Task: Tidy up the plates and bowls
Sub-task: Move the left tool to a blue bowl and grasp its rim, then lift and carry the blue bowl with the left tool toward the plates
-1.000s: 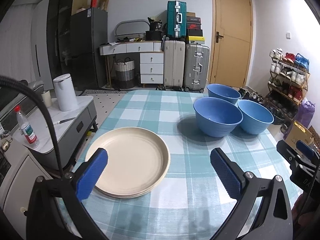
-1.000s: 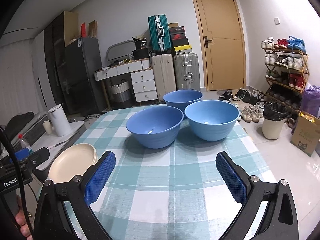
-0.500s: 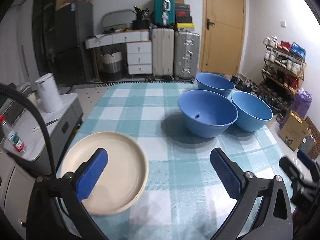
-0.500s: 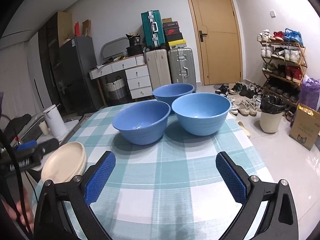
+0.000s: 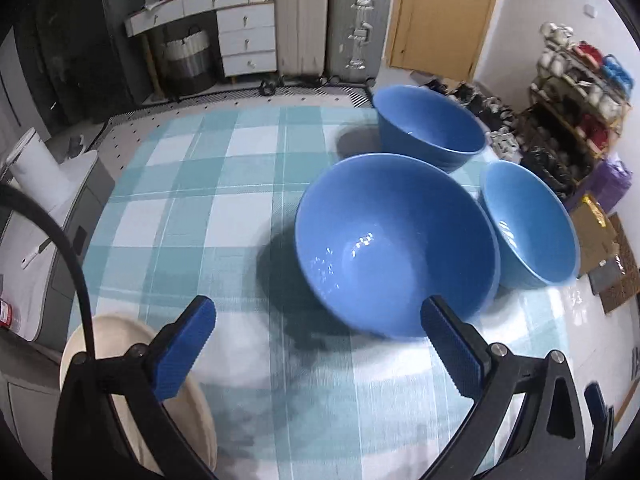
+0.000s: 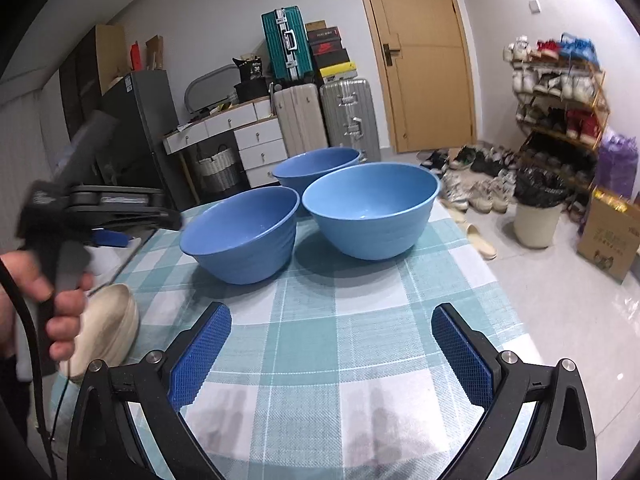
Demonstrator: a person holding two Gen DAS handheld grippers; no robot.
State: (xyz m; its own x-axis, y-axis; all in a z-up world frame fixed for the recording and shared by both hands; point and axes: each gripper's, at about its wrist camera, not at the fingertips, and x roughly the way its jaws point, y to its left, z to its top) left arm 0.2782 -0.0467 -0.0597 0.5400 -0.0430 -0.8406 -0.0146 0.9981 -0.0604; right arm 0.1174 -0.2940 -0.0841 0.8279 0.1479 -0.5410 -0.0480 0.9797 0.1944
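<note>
Three blue bowls are counted on the checked tabletop (image 6: 360,320), all standing separately and upright: the near bowl (image 5: 396,240) sits closest to the left tongs (image 5: 316,344), the right-hand bowl (image 5: 528,224) is just beside it, and the far bowl (image 5: 430,126) stands behind both, near the back edge. None is nested in another, so the bowl stacking is judged not yet begun. The cream plates (image 6: 108,320) are found at the near left corner of the tabletop, partly hidden behind the left tongs and the hand (image 6: 44,300) that holds them; they appear already gathered into one pile, but their number cannot be told, since only a rim and part of the top face are shown. The left tongs are held wide apart with nothing between the pads, poised just in front of the near bowl's rim without touching it. The right tongs (image 6: 332,352) are likewise spread fully and gripped on nothing, low over bare cloth and well apart from the bowls. What remains, by this reading, is the nesting of the three bowls into one stack. Around the tabletop, suitcases (image 6: 320,120), a door (image 6: 420,60) and a shoe rack (image 6: 560,92) are seen.
</note>
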